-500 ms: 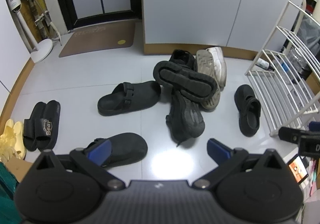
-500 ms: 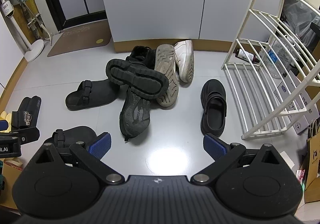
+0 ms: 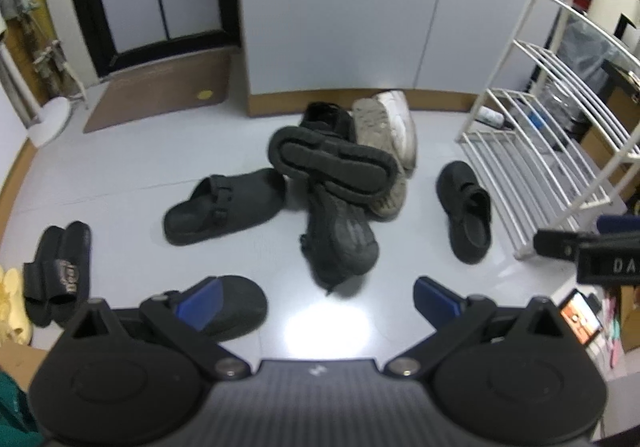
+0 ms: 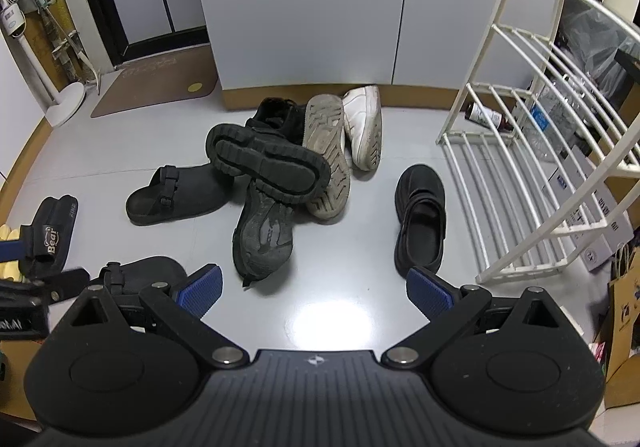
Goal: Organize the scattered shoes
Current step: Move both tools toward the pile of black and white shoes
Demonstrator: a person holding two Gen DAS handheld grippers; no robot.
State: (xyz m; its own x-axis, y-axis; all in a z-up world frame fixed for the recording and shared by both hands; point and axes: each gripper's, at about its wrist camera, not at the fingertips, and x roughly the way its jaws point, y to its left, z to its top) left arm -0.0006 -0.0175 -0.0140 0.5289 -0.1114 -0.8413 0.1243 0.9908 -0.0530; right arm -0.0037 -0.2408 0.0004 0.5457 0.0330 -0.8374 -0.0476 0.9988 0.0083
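At the floor's left edge a pair of black slides [image 4: 52, 235] lies side by side beside something yellow, too cropped to name. Nearer the cameras a black strapped clog [image 4: 140, 271] lies on the floor just beyond the left gripper [image 3: 316, 297], whose blue-padded fingers [image 3: 198, 297] stand wide apart with nothing between them. Its mate, a second black clog [image 4: 176, 195], lies farther out, toe touching the central heap. That heap sits toward the floor's far edge, by the cabinet [image 4: 304, 7]: an upturned black chunky shoe [image 4: 268, 163] rests across a black sneaker [image 4: 264, 239] lying sole-up, with another black shoe [image 4: 276, 115] behind and a pair of white sneakers [image 4: 362, 127], one showing its dirty sole. Right of the heap a black strap shoe [image 4: 420, 215] lies alone, well clear of the rest and near the white wire shoe rack [image 4: 520, 183] at the floor's right edge. The right gripper [image 4: 314, 293] hangs above bare floor, likewise fully open and empty. Nothing has been picked yet, so the sensible start is probably a free-lying shoe: the strap shoe for the right gripper, pinched across its side wall at the opening, not the toe, so it hangs steady. The heap is best taken from the top shoe down to avoid dragging its neighbours.
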